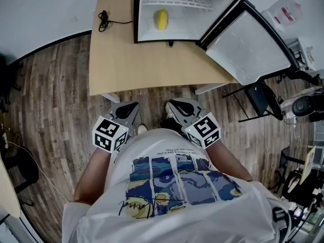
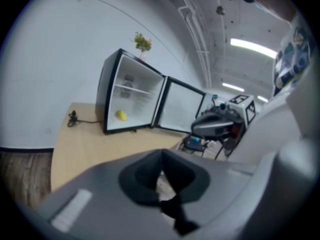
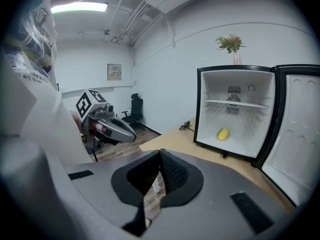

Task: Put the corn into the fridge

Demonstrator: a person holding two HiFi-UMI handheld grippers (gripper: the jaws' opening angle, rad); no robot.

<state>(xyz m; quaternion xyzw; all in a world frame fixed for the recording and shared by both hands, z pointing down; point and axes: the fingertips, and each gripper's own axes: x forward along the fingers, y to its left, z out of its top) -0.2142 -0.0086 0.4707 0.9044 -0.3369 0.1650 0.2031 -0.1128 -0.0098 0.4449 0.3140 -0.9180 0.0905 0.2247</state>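
The yellow corn [image 1: 161,19] lies on the floor of the small open fridge [image 1: 147,32], which stands at the back of the wooden table [image 1: 126,65]. The corn [image 2: 121,115] shows in the left gripper view inside the fridge, and the corn [image 3: 223,134] shows the same way in the right gripper view. My left gripper [image 1: 135,105] and right gripper [image 1: 169,104] hang side by side before the person's chest, short of the table's near edge, far from the fridge. Both are shut with nothing between the jaws: left gripper [image 2: 161,156], right gripper [image 3: 160,156].
The fridge door [image 1: 248,47] swings wide open to the right, past the table's corner. A black cable [image 1: 104,19] lies at the table's back left. A black office chair [image 1: 258,97] stands right of the table on the wood floor. A small plant [image 3: 231,44] tops the fridge.
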